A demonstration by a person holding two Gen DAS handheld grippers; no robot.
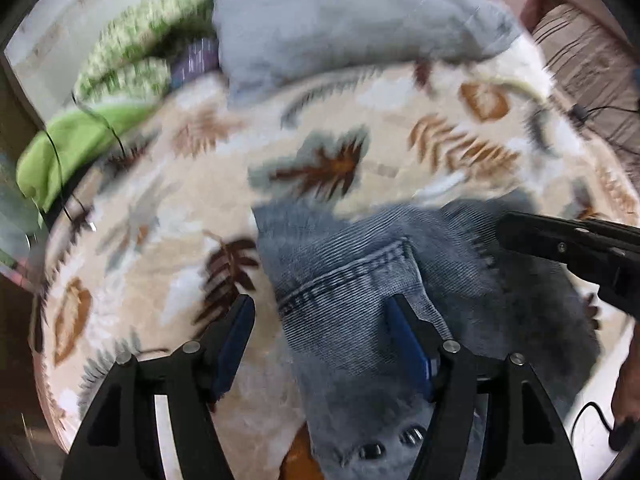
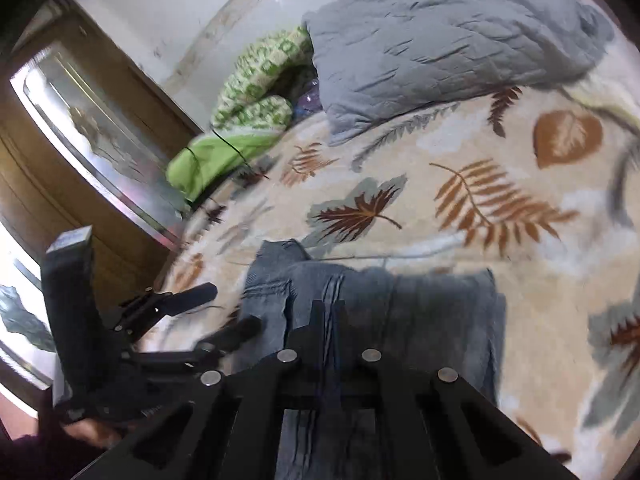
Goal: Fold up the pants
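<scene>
Open leaf-print bedspread (image 2: 460, 152) beyond the jeans (image 2: 420, 304); grey pillow (image 2: 440, 40) and green blanket (image 2: 224, 152) crowding the far edge.

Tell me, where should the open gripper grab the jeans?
Probably the left edge of the jeans, coming from the left. That edge lies between the open left gripper's fingers, and the right gripper is shut on the cloth farther right.

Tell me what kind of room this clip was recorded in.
Most likely a bedroom: the jeans lie on a bed with a leaf-print bedspread, a grey pillow at its head, and a wooden wardrobe alongside.
</scene>
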